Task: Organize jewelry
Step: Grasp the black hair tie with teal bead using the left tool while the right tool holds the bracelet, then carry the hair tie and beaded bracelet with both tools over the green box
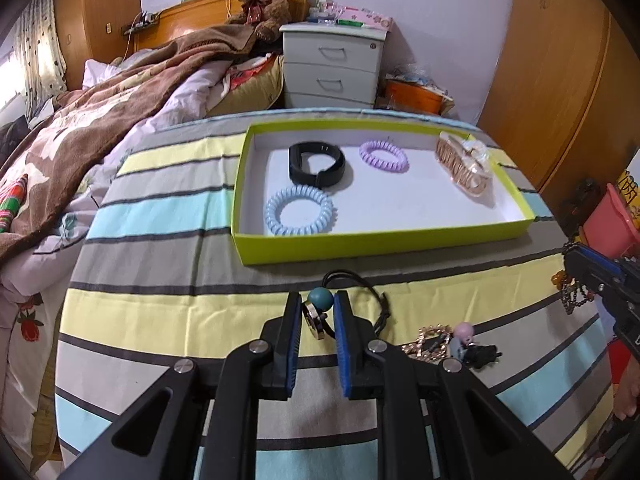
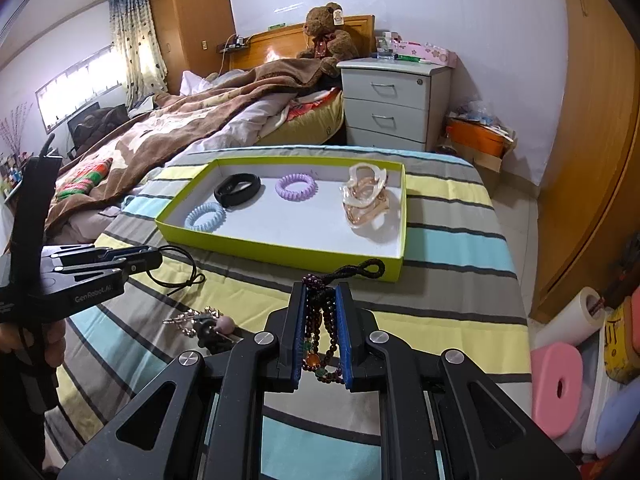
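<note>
A lime-green tray (image 1: 384, 240) (image 2: 280, 250) holds a black band (image 1: 316, 164), a purple coil tie (image 1: 383, 156), a light blue coil tie (image 1: 300, 210) and a clear hair claw (image 1: 464, 166). In front of the tray, my left gripper (image 1: 318, 304) (image 2: 140, 258) is shut on a black-cord necklace (image 1: 321, 299) at its teal bead and metal ring. The cord (image 2: 180, 268) trails on the striped cloth. My right gripper (image 2: 322, 292) (image 1: 600, 276) is shut on a dark bead bracelet (image 2: 328, 320) whose black loop pokes out past the tips.
A gold chain and a pink-bead charm (image 1: 440, 342) (image 2: 200, 320) lie on the cloth between the grippers. A bed (image 1: 100, 120) runs along the left, a nightstand (image 2: 392, 100) behind. A pink stool (image 2: 560, 384) and a tape roll (image 2: 576, 316) sit at the right.
</note>
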Demonstrator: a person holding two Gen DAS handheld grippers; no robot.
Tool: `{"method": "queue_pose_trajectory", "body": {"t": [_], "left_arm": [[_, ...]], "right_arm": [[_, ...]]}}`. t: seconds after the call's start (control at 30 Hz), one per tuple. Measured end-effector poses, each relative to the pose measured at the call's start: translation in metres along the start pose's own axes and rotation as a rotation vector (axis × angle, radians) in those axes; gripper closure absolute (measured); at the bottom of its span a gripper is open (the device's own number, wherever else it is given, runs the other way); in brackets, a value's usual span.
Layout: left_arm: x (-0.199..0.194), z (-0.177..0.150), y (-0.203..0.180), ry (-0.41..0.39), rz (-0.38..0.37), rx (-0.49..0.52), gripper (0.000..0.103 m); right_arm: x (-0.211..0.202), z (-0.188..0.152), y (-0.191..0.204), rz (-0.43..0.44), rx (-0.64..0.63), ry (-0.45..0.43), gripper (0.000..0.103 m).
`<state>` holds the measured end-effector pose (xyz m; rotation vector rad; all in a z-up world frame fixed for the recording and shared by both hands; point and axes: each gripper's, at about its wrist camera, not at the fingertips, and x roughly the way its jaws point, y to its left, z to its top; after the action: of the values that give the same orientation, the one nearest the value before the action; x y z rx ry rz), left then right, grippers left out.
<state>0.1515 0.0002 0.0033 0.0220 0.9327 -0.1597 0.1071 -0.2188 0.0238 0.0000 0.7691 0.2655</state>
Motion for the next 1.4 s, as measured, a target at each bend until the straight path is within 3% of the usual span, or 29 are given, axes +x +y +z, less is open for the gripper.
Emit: {"method": "queue_pose_trajectory", "body": {"t": [0.7,1.03,1.4], "left_arm": [[-0.038,0.048,0.001,-0.112,-0.081,0.008,0.086],[-0.012,0.084,-0.001,-0.103,-0.098,0.020,0.086],[0.032,0.096,-0.002,-0.045,-0.117,0.027,0.086]], "right_arm": [[-0.012,0.045,0.012,0.019,-0.025,-0.085,0.088],[0.027,0.070,0.020,0.037,-0.014,-0.059,0.088],[0.076,0.078,0.019,0.034,-0.001,0.015,0.088]]}}
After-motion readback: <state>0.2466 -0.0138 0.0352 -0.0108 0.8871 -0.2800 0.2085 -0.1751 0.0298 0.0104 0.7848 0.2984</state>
